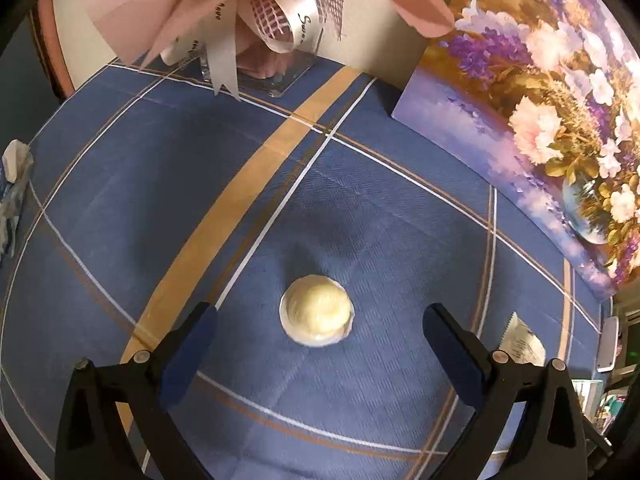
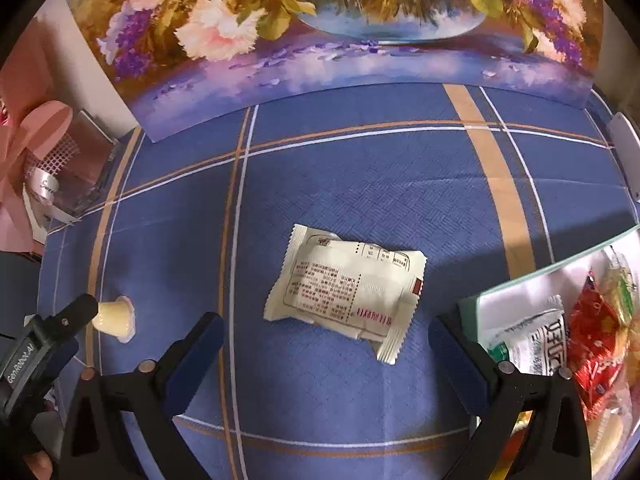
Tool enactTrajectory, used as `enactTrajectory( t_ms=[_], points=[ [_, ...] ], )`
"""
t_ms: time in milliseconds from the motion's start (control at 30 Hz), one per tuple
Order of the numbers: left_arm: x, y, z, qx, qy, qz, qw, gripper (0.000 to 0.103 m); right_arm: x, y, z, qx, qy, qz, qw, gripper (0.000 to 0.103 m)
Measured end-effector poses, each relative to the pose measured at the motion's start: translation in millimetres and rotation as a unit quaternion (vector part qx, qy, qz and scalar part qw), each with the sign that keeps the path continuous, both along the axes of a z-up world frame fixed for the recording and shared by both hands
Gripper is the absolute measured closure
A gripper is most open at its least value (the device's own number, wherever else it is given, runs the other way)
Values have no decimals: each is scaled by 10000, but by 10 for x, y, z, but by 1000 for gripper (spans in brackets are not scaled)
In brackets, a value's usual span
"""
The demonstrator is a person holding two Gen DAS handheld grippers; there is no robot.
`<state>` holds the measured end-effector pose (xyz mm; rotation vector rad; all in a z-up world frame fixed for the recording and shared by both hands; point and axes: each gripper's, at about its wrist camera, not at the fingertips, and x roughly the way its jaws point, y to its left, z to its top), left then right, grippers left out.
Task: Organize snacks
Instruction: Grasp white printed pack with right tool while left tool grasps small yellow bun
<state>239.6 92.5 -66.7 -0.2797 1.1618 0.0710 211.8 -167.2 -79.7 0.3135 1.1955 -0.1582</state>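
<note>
Snacks are found in three places on the blue plaid tablecloth (image 2: pixel 360 184): a small pale jelly cup (image 1: pixel 317 311) stands upside down on its rim toward the left side, a cream wrapped packet (image 2: pixel 346 290) lies flat and printed side up near the middle, and several more wrappers are already gathered in a shallow tray (image 2: pixel 516 280) at the right edge. The left gripper (image 1: pixel 320 332) is held wide above the jelly cup, which is centred between its blue-padded fingers without being touched, so a straight descent and squeeze appears to be intended. The right gripper (image 2: pixel 326 340) is likewise spread wide and empty, aligned over the near end of the packet. Since the tray lies just beside the right gripper, the packet is judged likely to be carried there. A flower painting (image 2: pixel 328 28) is propped along the far edge.
</note>
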Motion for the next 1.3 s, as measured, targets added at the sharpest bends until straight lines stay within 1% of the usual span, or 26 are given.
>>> enactTrajectory(
  t_ms=[100, 267, 333, 467, 533, 633, 767, 800, 833, 867, 900, 967, 1000, 1033, 1067, 1100, 1167, 1200, 1233, 1300],
  points=[
    [44, -21, -72, 120, 24, -71, 9999, 2, 48, -17, -67, 16, 43, -25, 10000, 0],
    [95, -43, -163, 181, 42, -159, 9997, 3, 126, -16, -175, -73, 119, -84, 9999, 1],
    [101, -42, -188, 215, 55, -160, 9996, 7, 163, -4, -224, -95, 150, -83, 9998, 2],
    [123, -47, -248, 244, 77, -202, 9995, 11, 226, 48, -262, -287, 132, -62, 9995, 2],
    [134, -42, -288, 264, 122, -208, 9994, 19, 245, 71, -279, -387, 125, -53, 9992, 2],
    [153, -38, -320, 339, 143, -206, 9991, 25, 292, 136, -319, -555, 127, -47, 9984, 2],
    [159, -38, -323, 408, 134, -219, 9988, 27, 319, 177, -346, -680, 104, -58, 9976, 2],
    [157, -47, -325, 451, 143, -241, 9986, 30, 288, 184, -354, -714, 104, -49, 9974, 2],
    [156, -56, -325, 518, 151, -254, 9982, 38, 295, 218, -355, -767, 105, -41, 9970, 5],
    [155, -60, -318, 599, 150, -238, 9978, 42, 297, 230, -356, -822, 102, -49, 9965, 6],
    [157, -63, -314, 593, 144, -230, 9979, 46, 296, 236, -357, -822, 97, -66, 9965, 7],
    [152, -71, -308, 537, 135, -220, 9982, 48, 273, 255, -359, -822, 87, -84, 9965, 9],
    [152, -70, -309, 542, 130, -218, 9982, 51, 248, 252, -358, -838, 81, -87, 9964, 10],
    [153, -70, -307, 551, 122, -215, 9982, 54, 244, 275, -340, -855, 71, -105, 9963, 13],
    [151, -67, -302, 555, 118, -213, 9982, 56, 240, 274, -332, -875, 61, -133, 9961, 18],
    [152, -66, -298, 546, 113, -215, 9982, 59, 230, 268, -316, -893, 35, -161, 9959, 21],
    [151, -60, -298, 535, 118, -217, 9983, 60, 219, 262, -297, -894, 13, -182, 9958, 27],
    [149, -60, -296, 536, 118, -220, 9983, 60, 211, 245, -296, -869, 3, -196, 9960, 28],
    [149, -60, -297, 535, 116, -223, 9983, 60, 205, 241, -291, -868, -6, -216, 9960, 33],
    [162, -34, -310, 499, 112, -210, 9985, 60, 185, 215, -286, -855, -22, -254, 9960, 35]
  ],
)
